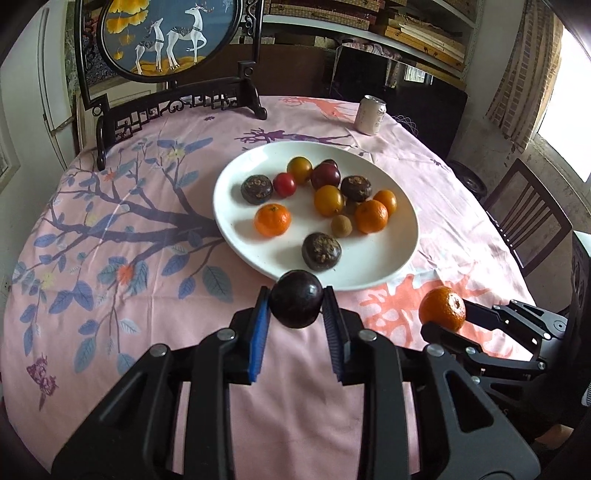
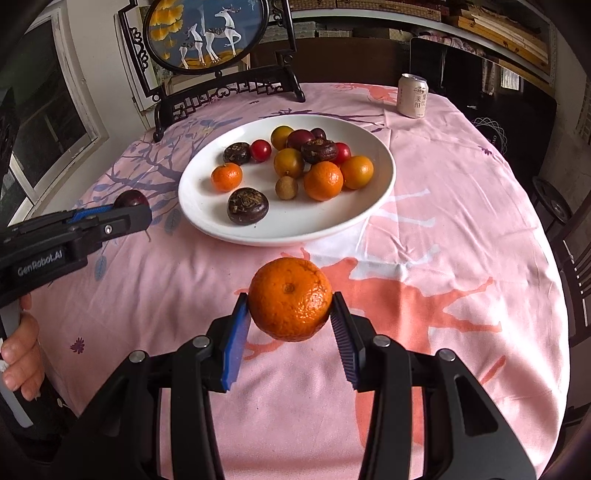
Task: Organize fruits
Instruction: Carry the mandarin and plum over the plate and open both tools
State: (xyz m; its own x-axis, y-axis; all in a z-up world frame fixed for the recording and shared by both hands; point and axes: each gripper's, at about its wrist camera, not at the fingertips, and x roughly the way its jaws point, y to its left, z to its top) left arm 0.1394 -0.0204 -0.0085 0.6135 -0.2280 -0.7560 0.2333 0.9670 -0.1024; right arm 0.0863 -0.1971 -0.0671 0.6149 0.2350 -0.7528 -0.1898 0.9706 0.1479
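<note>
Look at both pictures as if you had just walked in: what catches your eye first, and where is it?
The two fruits held up in front of the plate stand out: a dark plum clamped in the left gripper and a bright mandarin in the right gripper. Behind them, mid-table on the pink cloth, sits a white plate of mixed fruit. At the far edge stands a round framed deer picture.
</note>
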